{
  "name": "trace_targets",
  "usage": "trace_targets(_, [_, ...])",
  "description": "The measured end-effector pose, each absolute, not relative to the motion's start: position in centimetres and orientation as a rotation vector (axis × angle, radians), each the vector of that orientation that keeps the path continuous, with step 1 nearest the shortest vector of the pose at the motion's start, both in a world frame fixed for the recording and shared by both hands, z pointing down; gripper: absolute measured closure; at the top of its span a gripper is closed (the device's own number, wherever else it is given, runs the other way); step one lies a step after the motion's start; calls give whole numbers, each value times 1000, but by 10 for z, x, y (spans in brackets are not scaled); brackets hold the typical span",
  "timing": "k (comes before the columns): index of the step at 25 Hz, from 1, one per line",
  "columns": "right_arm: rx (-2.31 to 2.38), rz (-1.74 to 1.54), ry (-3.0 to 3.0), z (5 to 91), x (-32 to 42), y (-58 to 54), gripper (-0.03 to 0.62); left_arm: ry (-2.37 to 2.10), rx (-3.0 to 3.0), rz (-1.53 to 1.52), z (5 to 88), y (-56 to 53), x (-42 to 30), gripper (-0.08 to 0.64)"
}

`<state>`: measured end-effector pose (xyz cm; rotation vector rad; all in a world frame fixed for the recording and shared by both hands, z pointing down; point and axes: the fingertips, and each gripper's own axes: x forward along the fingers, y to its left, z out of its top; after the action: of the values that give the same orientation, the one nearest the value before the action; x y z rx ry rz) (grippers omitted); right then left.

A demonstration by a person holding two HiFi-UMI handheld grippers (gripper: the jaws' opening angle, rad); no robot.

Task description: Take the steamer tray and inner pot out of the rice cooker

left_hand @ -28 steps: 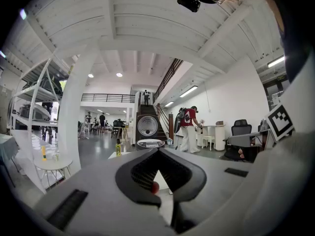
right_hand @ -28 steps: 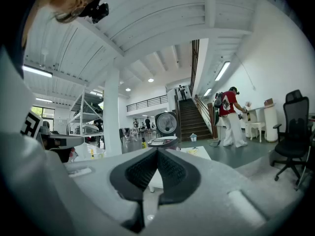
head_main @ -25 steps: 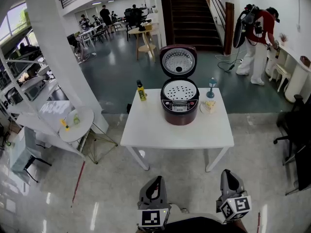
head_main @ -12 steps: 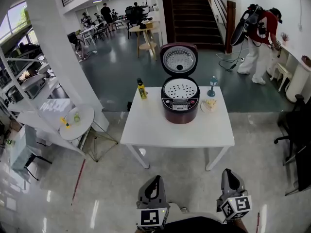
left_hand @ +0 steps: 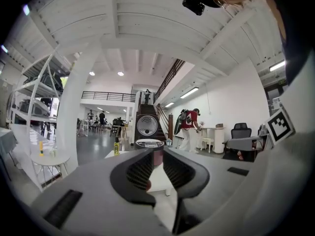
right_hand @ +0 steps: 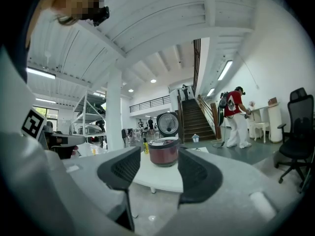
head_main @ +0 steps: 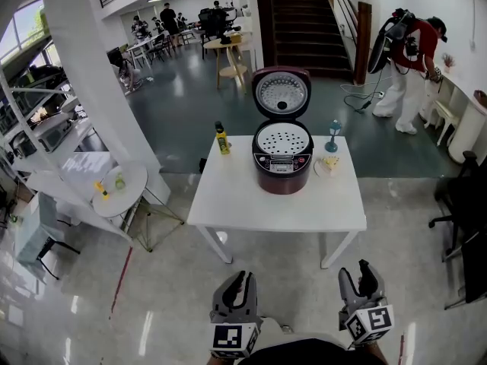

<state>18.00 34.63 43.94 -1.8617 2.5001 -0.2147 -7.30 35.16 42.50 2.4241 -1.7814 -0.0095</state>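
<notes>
Left hand-held gripper (head_main: 242,278) at our 7 o'clock: jaws a slit apart, opening, nothing between | right hand-held gripper (head_main: 359,269) at our 5 o'clock: jaws wider, opening, nothing between | rice cooker (head_main: 281,169) at our 12 o'clock on the table (head_main: 251,204), well apart from us, lid (head_main: 281,93) up, steamer tray (head_main: 281,140) seated in its top | bottle (head_main: 221,141) at cooker's 9 o'clock

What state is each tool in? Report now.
Left tool: jaws barely apart, opening, nothing between them.
Right tool: jaws apart, opening, nothing between them.
</notes>
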Motion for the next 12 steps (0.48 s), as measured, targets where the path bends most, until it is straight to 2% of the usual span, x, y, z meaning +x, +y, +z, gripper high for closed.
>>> trace_targets(1, [-1861,-204,2509,440,180,345,352,-1746,2432,-38,423,349,-70,469])
trace_targets(3, [-1864,-183,2523,440,181,342,291,-1685,2469,-46,426,343,-65,253])
trace_targets(5, [-1861,-177,2530,438,182,339,267,-1684,2504,14,432,337,-62,126])
trace_targets(9, [-1872,-165,2530,436,187,331,262,-1734,2543,92,430,328,-62,41])
trace_targets(12, [-1874,-190,2526,439,188,322,262,-1733,2529,60,434,322,-67,32])
